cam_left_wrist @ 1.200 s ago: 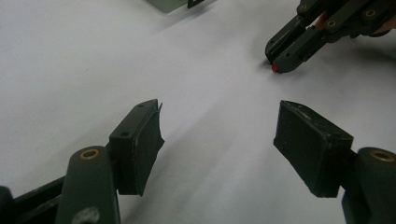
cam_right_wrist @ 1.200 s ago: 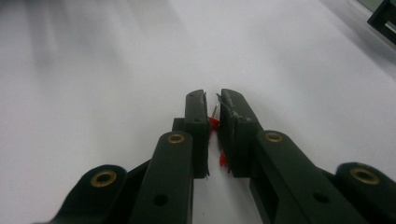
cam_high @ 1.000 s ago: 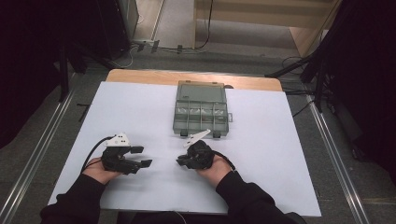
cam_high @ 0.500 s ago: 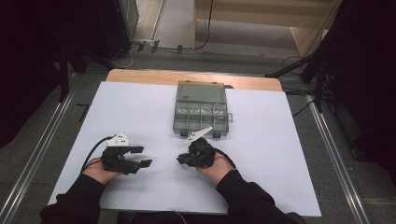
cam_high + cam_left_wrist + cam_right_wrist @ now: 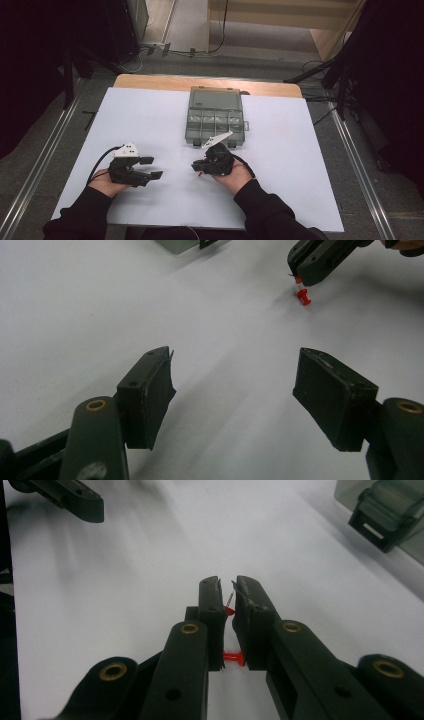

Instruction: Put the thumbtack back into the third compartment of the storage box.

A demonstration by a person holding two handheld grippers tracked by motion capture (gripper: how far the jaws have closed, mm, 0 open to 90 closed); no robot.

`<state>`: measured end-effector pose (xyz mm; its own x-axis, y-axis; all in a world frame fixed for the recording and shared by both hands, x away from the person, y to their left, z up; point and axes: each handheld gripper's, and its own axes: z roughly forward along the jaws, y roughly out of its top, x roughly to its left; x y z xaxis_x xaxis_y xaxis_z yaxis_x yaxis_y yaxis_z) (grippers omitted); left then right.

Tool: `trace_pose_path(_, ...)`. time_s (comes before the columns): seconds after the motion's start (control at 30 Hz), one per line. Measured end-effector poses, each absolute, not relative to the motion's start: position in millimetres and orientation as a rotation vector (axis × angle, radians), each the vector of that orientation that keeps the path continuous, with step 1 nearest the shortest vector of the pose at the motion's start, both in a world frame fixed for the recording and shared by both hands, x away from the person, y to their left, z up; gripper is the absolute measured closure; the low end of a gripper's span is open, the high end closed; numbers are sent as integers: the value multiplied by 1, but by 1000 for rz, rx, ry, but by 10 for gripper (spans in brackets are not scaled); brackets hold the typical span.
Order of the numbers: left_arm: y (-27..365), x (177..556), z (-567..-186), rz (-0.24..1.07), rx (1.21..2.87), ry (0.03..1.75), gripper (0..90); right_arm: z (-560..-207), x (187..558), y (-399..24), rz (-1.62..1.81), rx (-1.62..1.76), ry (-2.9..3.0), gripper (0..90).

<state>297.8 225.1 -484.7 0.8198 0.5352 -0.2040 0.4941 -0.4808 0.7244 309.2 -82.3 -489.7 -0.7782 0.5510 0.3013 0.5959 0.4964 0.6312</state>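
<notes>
My right gripper is shut on a small red push pin, whose metal needle sticks up between the pads. A second red push pin lies on the white sheet just under those jaws. In the left gripper view this pin lies on the sheet below the right gripper's tip. In the high view the right gripper points left at the table's middle front. My left gripper rests left of it, pointing right. Its jaws stand wide open over bare sheet.
A grey see-through compartment box with its lid shut stands just behind the right gripper; its latch shows at the upper right of the right gripper view. A white sheet covers the wooden table.
</notes>
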Motion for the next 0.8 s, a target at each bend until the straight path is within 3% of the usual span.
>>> trace_pose_path(0.8,228,296,-484,73,2155,756,307,-476,322,-111,-1202,-1129,-2627,832)
